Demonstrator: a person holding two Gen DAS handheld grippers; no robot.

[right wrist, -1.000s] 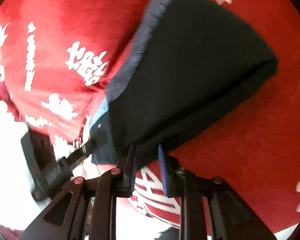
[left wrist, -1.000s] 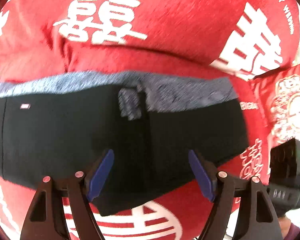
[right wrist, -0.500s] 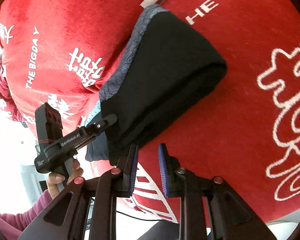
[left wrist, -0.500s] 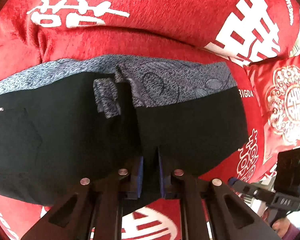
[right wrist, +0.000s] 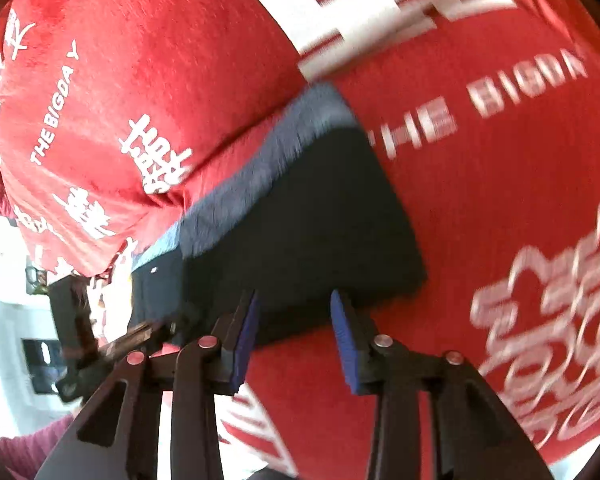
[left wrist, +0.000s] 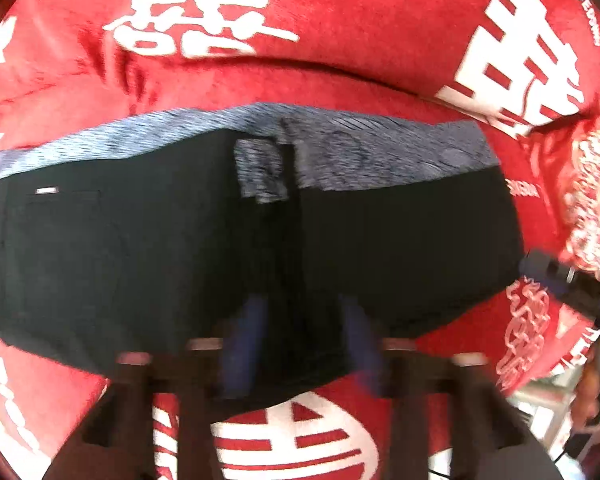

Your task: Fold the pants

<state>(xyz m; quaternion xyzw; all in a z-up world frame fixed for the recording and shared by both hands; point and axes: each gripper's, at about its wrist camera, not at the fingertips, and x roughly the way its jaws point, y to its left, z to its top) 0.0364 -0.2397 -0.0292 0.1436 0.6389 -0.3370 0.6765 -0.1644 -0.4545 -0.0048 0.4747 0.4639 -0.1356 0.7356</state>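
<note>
The black pants (left wrist: pixel 148 248) with a grey patterned waistband (left wrist: pixel 380 152) lie folded on a red sofa cover (left wrist: pixel 340 12). My left gripper (left wrist: pixel 300 340) is open, blurred, its blue pads either side of the pants' near middle edge. In the right wrist view the folded pants (right wrist: pixel 320 232) lie ahead. My right gripper (right wrist: pixel 294 338) is open at their near edge, holding nothing. The left gripper (right wrist: pixel 112 344) shows at the pants' left end.
The sofa cover (right wrist: pixel 500 180) is red velvet with white characters and lettering. A red embroidered cushion (left wrist: pixel 592 200) lies at the right. The right gripper (left wrist: pixel 572 284) shows at the right edge. A person's sleeve (right wrist: pixel 28 436) is at the lower left.
Both grippers have opened: the left let go of the pants' middle fold, the right spread its fingers. The pants now lie flat on the sofa.
</note>
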